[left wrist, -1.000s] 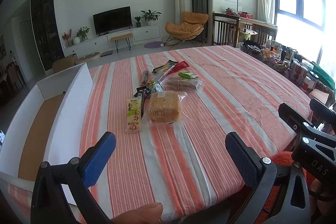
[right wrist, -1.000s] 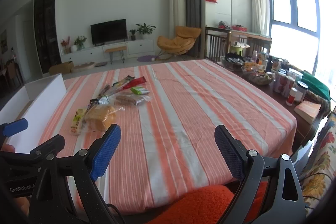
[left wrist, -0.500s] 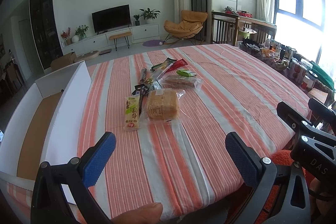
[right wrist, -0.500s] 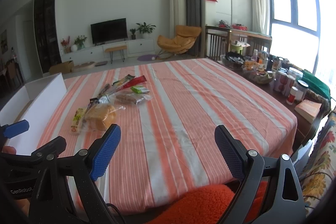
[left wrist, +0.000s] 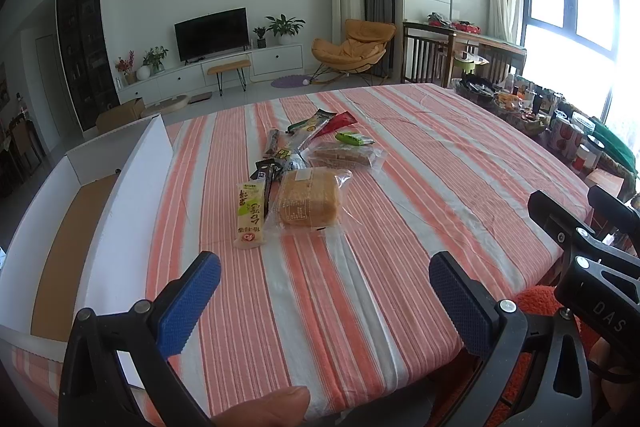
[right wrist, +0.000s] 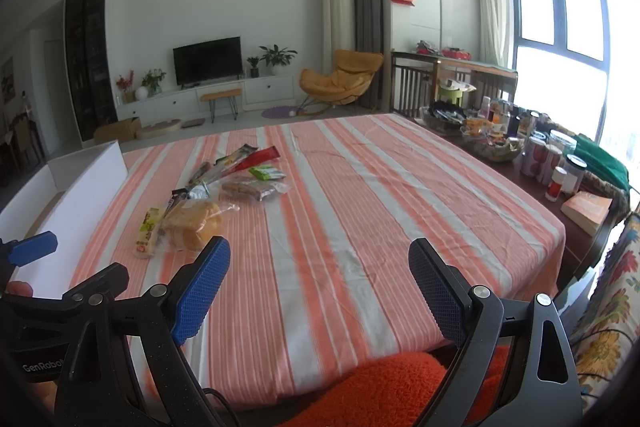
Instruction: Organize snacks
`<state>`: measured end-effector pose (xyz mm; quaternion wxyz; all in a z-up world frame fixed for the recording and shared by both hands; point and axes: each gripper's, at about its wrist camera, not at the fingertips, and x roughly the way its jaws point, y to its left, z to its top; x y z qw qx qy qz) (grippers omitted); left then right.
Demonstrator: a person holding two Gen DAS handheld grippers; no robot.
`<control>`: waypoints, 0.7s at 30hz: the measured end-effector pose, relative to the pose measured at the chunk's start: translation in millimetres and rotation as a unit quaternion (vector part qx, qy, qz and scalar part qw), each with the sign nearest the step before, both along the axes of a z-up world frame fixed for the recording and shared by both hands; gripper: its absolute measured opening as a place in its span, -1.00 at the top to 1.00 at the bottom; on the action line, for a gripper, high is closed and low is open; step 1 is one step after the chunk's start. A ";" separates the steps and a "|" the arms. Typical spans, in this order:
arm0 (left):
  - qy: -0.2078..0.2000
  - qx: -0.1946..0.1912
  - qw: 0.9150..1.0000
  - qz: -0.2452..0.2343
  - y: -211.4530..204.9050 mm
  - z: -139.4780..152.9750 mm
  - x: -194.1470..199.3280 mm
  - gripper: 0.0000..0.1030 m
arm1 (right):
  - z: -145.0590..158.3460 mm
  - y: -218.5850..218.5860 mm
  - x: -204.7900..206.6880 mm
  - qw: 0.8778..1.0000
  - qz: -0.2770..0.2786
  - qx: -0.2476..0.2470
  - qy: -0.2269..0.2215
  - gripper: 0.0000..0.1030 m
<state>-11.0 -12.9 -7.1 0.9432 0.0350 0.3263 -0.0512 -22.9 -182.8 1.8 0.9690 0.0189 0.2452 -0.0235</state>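
- Two views, left wrist first: left gripper point(left wrist: 324, 291) with blue textured pads spread wide, nothing between them, hovering over near edge of orange-and-white striped tablecloth point(left wrist: 420, 163).
- Fingertip of person point(left wrist: 264, 411) at bottom edge, under gripper.
- Cluster of snacks mid-table, well ahead of gripper: clear-wrapped tan bread loaf point(left wrist: 309, 202), yellow-green packet with printed characters point(left wrist: 251, 215) just left of it, touching its wrapper.
- Behind loaf: clear bag of brown biscuits point(left wrist: 345, 155), small green wrapper point(left wrist: 353, 138), red pointed sachet point(left wrist: 339, 122), dark green stick pack point(left wrist: 310, 121), black sachets point(left wrist: 267, 174) overlapping.
- White cardboard box with brown floor point(left wrist: 92, 211) at left table edge, open, beside snacks but apart.
- Black frame of right gripper seen at right edge point(left wrist: 588, 243), state not readable here.
- Right wrist view: right gripper point(right wrist: 319, 287) wide open too, blue pads holding nothing, above near cloth edge.
- Bread loaf point(right wrist: 193, 225) and yellow-green packet point(right wrist: 147, 231) just beyond left pad; biscuits bag point(right wrist: 253, 189) farther back.
- White box wall point(right wrist: 86, 195) at left; blue pad of left gripper point(right wrist: 32, 247) poking in there.
- Jars and bottles point(right wrist: 556, 163) on side table right.
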 end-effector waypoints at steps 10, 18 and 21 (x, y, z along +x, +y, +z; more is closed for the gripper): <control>0.005 -0.003 1.000 0.001 1.3 -0.9 0.2 -1.00 | 0.2 -1.0 -0.6 1.000 -0.001 -0.001 0.001 -0.81; 0.034 -0.009 0.999 0.021 16.0 -16.0 2.0 -1.00 | 1.2 3.1 -4.5 1.000 0.000 -0.007 -0.005 -0.81; 0.050 -0.019 0.998 0.029 26.0 -21.5 7.3 -1.00 | -2.0 1.0 -4.0 1.000 0.001 -0.002 0.000 -0.81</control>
